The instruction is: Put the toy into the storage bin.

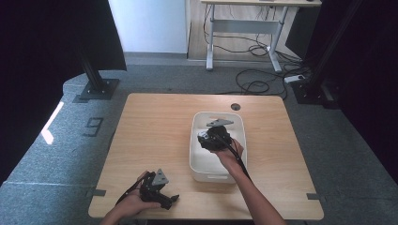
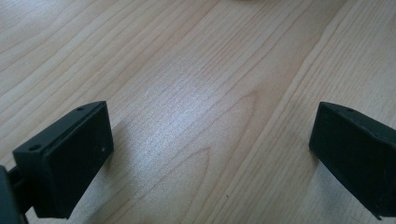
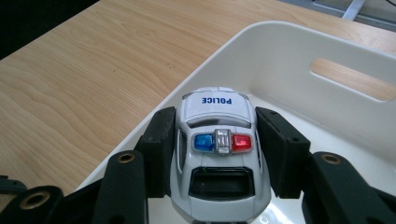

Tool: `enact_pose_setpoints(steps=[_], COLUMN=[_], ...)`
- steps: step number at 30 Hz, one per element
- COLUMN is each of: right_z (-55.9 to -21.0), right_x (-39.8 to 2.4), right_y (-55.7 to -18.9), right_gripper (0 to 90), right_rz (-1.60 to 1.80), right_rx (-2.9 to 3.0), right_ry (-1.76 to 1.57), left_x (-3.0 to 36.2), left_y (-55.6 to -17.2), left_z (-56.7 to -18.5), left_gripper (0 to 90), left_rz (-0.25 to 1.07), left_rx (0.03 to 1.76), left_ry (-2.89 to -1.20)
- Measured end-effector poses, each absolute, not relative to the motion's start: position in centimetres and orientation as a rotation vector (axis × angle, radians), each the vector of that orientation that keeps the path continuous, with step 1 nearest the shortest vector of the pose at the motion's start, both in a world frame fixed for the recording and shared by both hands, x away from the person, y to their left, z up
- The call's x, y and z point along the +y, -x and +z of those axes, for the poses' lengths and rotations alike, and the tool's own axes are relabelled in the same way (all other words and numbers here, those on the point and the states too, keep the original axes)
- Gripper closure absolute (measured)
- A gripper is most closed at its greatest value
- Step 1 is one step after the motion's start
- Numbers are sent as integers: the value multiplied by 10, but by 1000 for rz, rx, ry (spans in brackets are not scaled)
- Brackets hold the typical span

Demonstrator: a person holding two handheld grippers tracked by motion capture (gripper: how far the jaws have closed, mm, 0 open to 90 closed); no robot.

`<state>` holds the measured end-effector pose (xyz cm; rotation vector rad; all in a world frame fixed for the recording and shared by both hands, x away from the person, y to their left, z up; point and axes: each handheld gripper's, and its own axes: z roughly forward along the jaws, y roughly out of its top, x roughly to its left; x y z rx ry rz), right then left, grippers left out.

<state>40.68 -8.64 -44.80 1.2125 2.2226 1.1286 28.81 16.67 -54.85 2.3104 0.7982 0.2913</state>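
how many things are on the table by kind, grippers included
toy police car: 1, held in the right gripper over the bin
white bin: 1
grippers: 2, the left gripper open over bare wood
total: 4

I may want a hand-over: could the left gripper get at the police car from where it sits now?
Probably not without moving. The left gripper rests open at the table's near edge, well apart from the white bin. The police car sits clamped in the right gripper over the bin, whose pads cover its sides.
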Motion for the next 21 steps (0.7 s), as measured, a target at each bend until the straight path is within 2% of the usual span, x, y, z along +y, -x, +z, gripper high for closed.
enact_pose_setpoints(steps=[21], right_z=[-463], right_x=[-75], right_y=[-420], right_gripper=[502], right_rz=[1068], right_rx=[2258], right_ry=[-1238], left_x=[167], left_y=[-288], left_z=[-549], left_gripper=[0], left_rz=[291], left_rx=[799], left_ry=[-2310])
